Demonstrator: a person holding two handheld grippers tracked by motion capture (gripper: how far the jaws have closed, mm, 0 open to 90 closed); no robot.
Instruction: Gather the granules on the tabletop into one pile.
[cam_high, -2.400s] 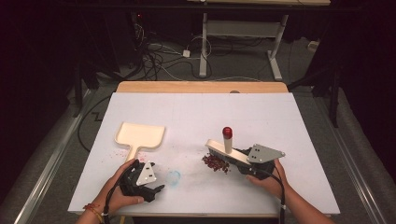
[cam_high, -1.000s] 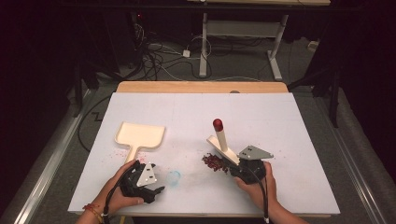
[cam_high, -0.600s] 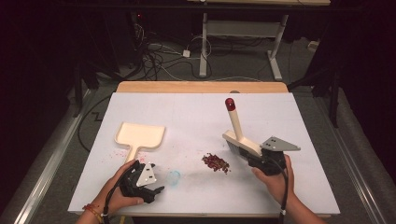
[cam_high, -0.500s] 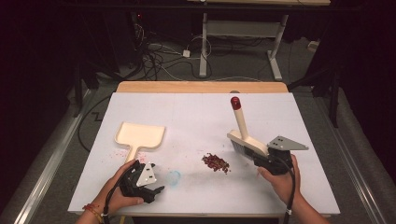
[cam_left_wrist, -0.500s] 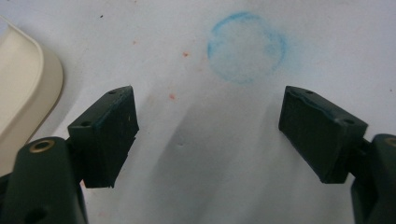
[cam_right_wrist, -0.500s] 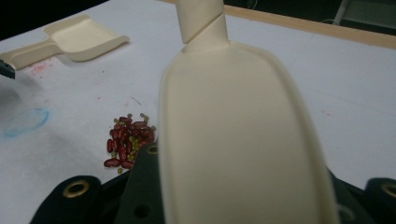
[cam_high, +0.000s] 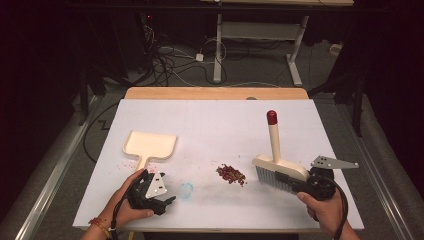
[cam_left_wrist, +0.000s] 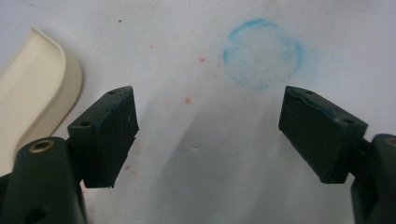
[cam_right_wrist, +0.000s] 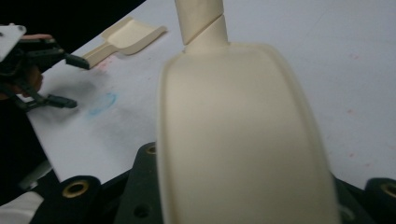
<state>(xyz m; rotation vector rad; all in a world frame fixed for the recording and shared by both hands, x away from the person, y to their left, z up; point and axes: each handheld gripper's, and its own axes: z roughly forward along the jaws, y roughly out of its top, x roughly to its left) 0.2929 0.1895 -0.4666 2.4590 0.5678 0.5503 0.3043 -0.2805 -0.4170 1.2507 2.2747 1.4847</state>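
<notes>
So the cream plastic hand brush with the red-tipped handle is clamped in the right gripper, jaws closed on its head, bristles down at the table's right side. A second ago it was right at the little pile of dark red crumbs; now it's swung off to the right, well clear of them, probably winding up for another sweep. The crumbs sit mid-table, between the brush and the cream plastic dustpan on the left. The left gripper hasn't moved, jaws wide apart and empty, just beside the dustpan's handle, near a faint blue ring mark. Nothing's in the pan yet.
</notes>
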